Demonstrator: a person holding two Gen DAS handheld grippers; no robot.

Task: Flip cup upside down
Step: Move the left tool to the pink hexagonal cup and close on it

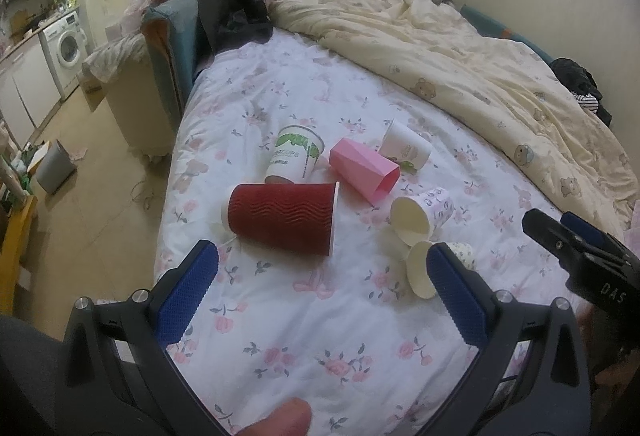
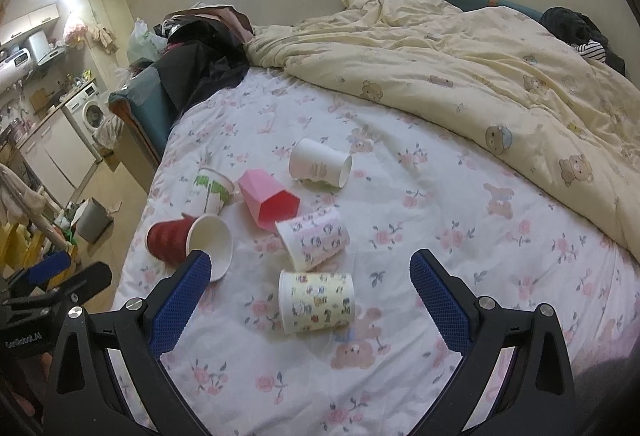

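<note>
**Six cups on their sides on the bed, nothing picked up yet**

Going left to right in the right wrist view: the red ripple-wall cup (image 2: 176, 242) is on its side at about 9 o'clock, white inside facing the camera, right by the near left edge of the bed (image 2: 460, 196). Just behind it is the green-and-white paper cup (image 2: 210, 194), then the pink faceted cup (image 2: 268, 202) with its open end toward us. At 12 o'clock is the white cup (image 2: 320, 166), lying alone, a bit apart from the others. Dead centre there's the purple-patterned cup (image 2: 316, 238), and nearest, the yellow cartoon-print cup (image 2: 318, 302).

All are tipped over on the soft floral sheet, so I'd guess each needs rolling up onto its rim, and the bedding won't give a firm base.

The right gripper (image 2: 310, 302) has its jaws wide apart, and the yellow cartoon-print cup sits right between them in the frame, so that looks like the likely first target. It isn't touching it though.

The left gripper (image 1: 322, 294) also has jaws spread wide and holds nothing; it hovers over bare sheet, with the red ripple-wall cup (image 1: 282, 218) just ahead at 12 o'clock. Probably waiting its turn.
</note>
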